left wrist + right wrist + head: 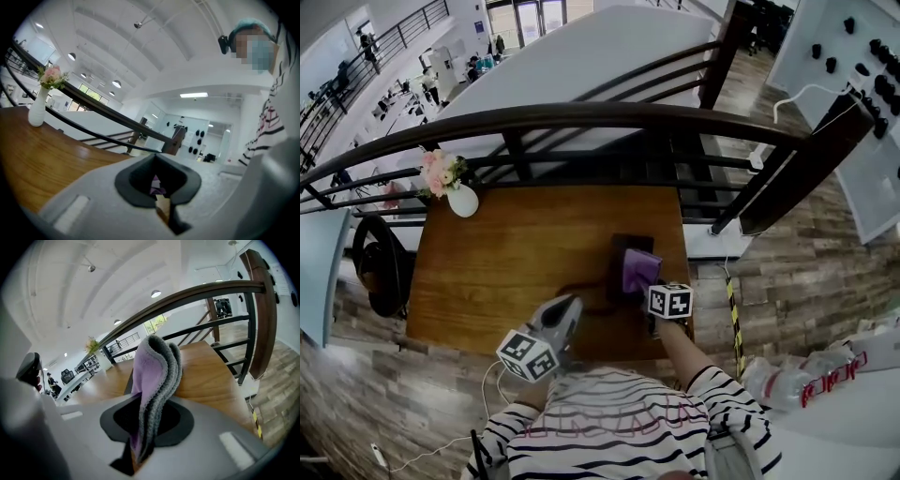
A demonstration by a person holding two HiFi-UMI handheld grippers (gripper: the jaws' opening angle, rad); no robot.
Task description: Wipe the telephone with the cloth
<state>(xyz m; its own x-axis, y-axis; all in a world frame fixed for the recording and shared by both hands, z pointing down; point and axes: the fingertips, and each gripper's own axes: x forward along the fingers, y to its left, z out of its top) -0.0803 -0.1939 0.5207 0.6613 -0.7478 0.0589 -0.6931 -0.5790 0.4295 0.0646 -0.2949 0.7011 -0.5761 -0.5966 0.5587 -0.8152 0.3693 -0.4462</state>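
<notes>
Jaws, right gripper [137, 456]: they are pinching the cloth [157, 376] by its lower end; the folded layers are rising upright out of the pinch and curling over at the top.
Jaws, left gripper [162, 207]: they are pressing together with nothing between them; only a sliver of purple is showing beyond the narrow gap.
Cloth: it is showing a lilac face and a grey looped edge; in the head view the cloth [639, 269] is lying on top of the telephone [621, 251], covering its right part.
Telephone: it is looking dark, flat and boxy; it is sitting on the surface [516, 244] towards the right edge, near the person's side; its keys and handset are too small to make out.
Right gripper [647, 289]: it is reaching in from the near right, its tips meeting the cloth over the telephone.
Left gripper [572, 307]: it is hovering just left of the telephone, apart from it, pointing towards it.
Surface: warm brown wood is shining under the lights; it is running up against a dark railing [581, 117].
Vase: a white vase [462, 200] of pink flowers [441, 171] is standing at the far left corner, well apart from the telephone.
</notes>
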